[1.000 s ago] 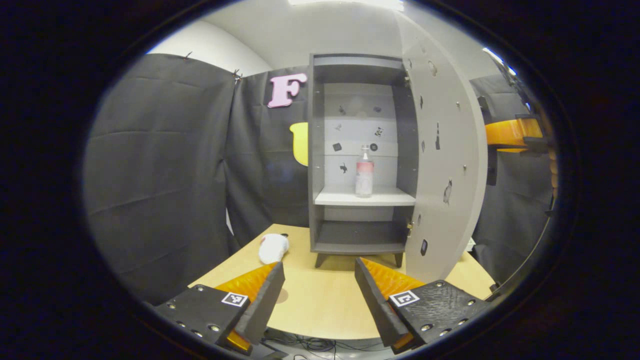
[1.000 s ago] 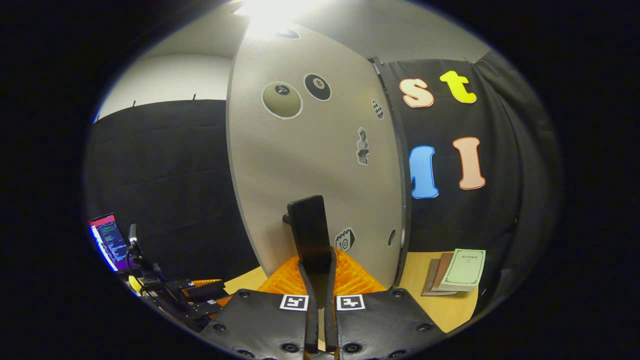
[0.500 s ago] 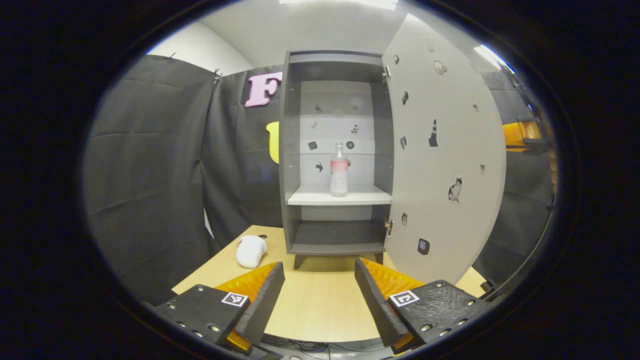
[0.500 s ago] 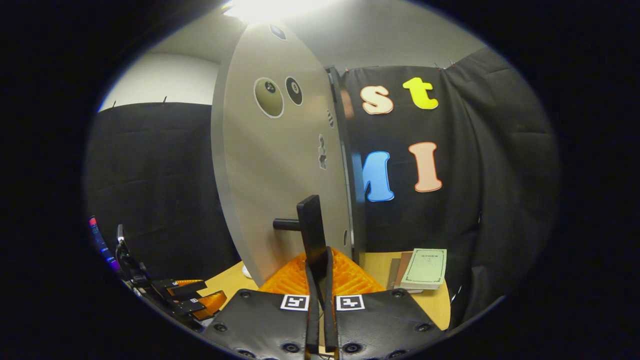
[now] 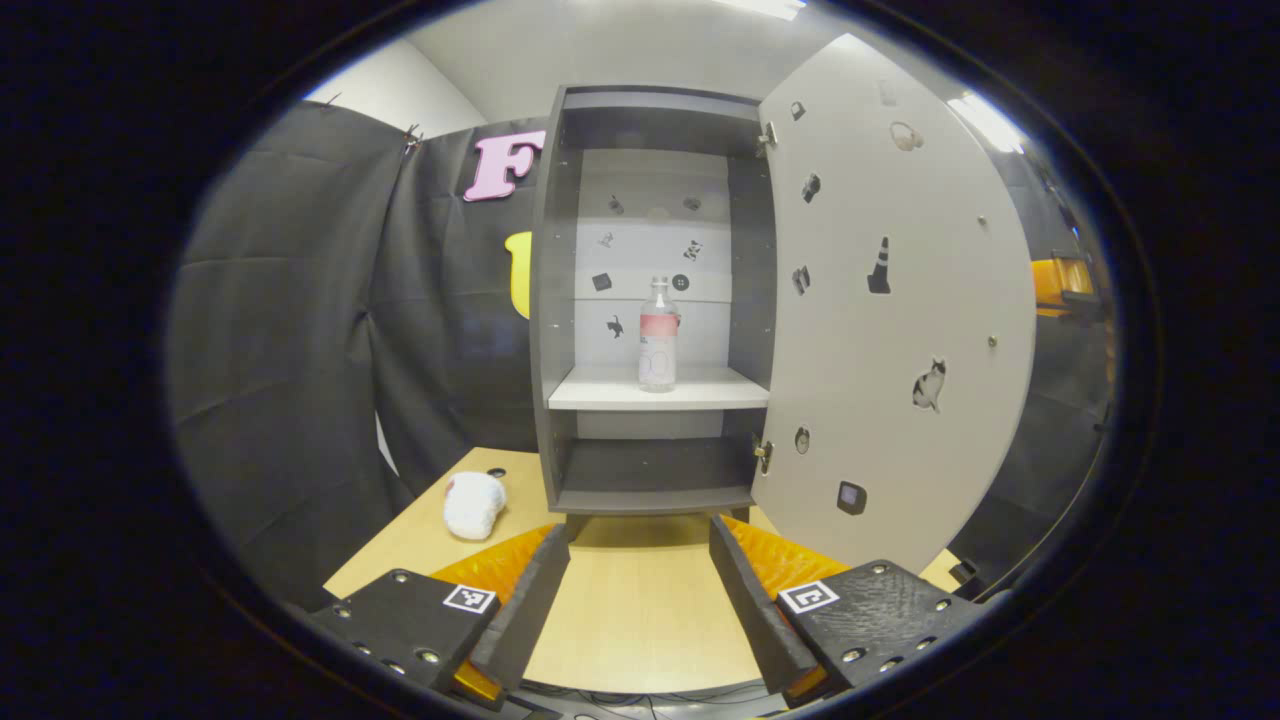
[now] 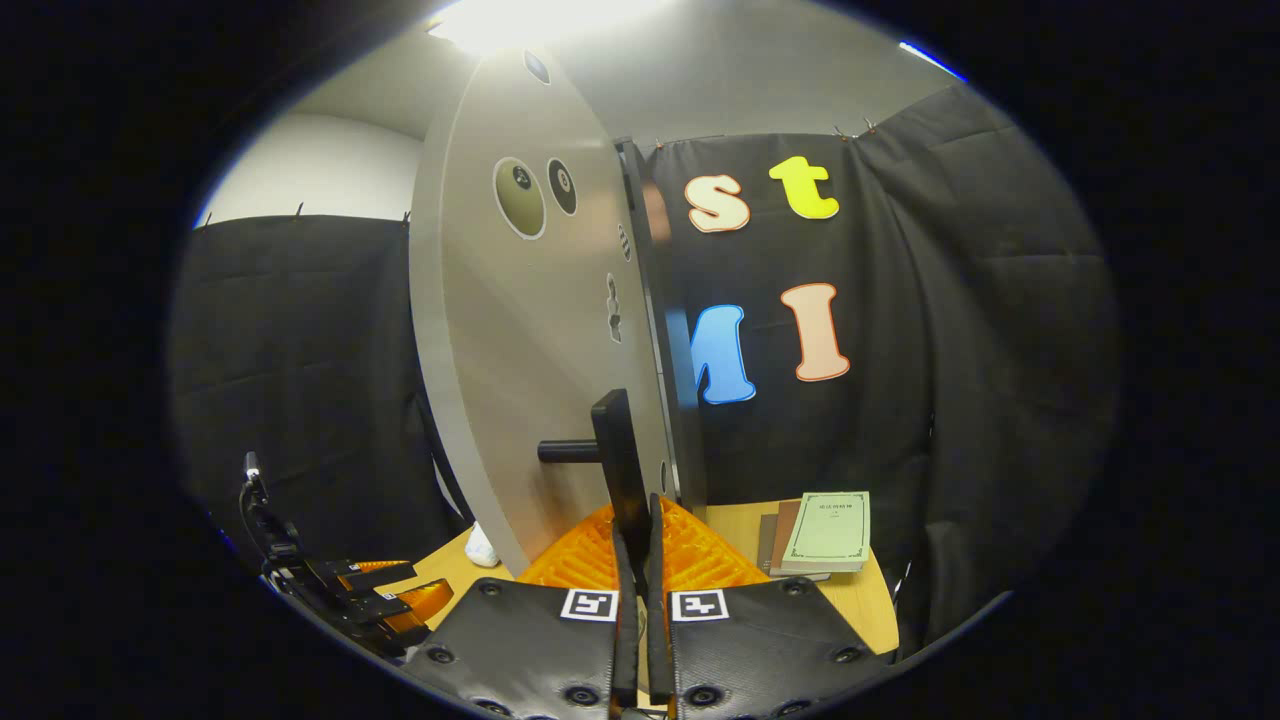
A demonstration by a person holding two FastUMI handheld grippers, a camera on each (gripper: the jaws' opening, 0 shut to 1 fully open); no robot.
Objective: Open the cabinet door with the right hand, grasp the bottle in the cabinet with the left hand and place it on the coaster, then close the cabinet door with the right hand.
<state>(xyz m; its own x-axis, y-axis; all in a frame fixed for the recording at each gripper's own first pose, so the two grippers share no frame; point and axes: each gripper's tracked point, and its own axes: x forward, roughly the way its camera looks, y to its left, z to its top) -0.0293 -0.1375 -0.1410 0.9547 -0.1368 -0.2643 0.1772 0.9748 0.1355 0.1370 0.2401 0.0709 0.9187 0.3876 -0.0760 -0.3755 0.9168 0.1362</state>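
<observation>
On pale shelf (image 5: pixel 655 390), clear cylindrical bottle (image 5: pixel 657 335), matte grey door (image 5: pixel 890 320)

The cabinet (image 5: pixel 552 300) is dark grey outside, and its back wall is pale grey with small black stickers. The shelf (image 5: pixel 655 392) in it is white. The bottle (image 5: pixel 657 335) on the shelf is clear with a pink band and a white label. The cabinet door (image 5: pixel 890 330) is light grey with little dark stickers: a cone, a cat, headphones. In the right gripper view the door's outer side has two round ball stickers, one olive and one black. The handle (image 6: pixel 612 455) is black. The table (image 5: pixel 630 600) is light yellow wood. A white cloth (image 5: pixel 473 504) lies on it. The top book (image 6: pixel 826 530) is pale green; the books under it are brown.
</observation>
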